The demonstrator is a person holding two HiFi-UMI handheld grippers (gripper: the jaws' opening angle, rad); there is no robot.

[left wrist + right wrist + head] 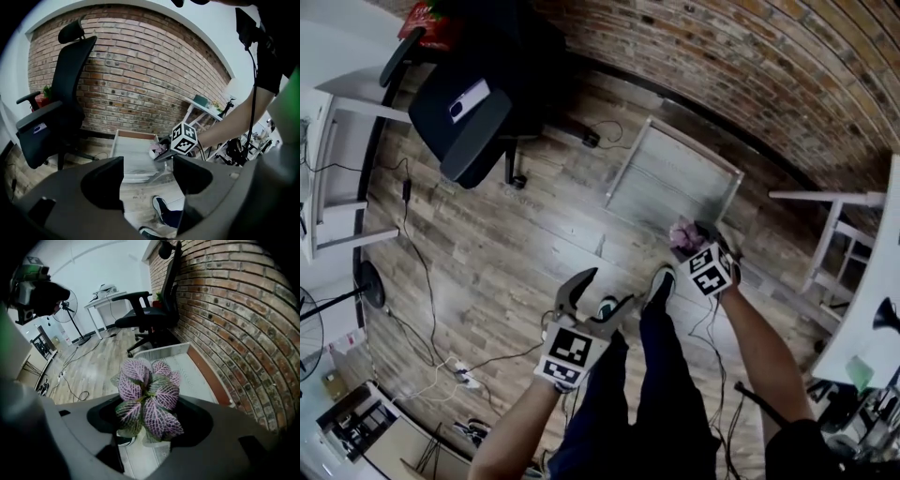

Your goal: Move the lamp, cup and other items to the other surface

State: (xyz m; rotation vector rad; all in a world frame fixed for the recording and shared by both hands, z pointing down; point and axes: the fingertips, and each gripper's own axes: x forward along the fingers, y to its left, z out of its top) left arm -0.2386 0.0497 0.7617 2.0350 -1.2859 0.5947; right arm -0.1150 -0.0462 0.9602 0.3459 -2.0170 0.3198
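Observation:
A small potted plant (pixel 147 397) with pink-veined leaves sits between the jaws of my right gripper (pixel 150 422), which is shut on it. In the head view the plant (pixel 684 234) hangs in the air at the near right corner of a low white slatted table (pixel 675 178), in the right gripper (pixel 697 240). My left gripper (pixel 598 298) is open and empty above the wooden floor, nearer to me. The left gripper view shows its jaws (pixel 147 180) apart, with the plant (pixel 158 148) and the low table (pixel 133 157) beyond them.
A black office chair (pixel 478 112) stands at the far left near the brick wall (pixel 750 66). A white desk (pixel 867 300) runs along the right. Cables and a power strip (pixel 464 375) lie on the floor. My legs and shoes (pixel 661 281) are below the grippers.

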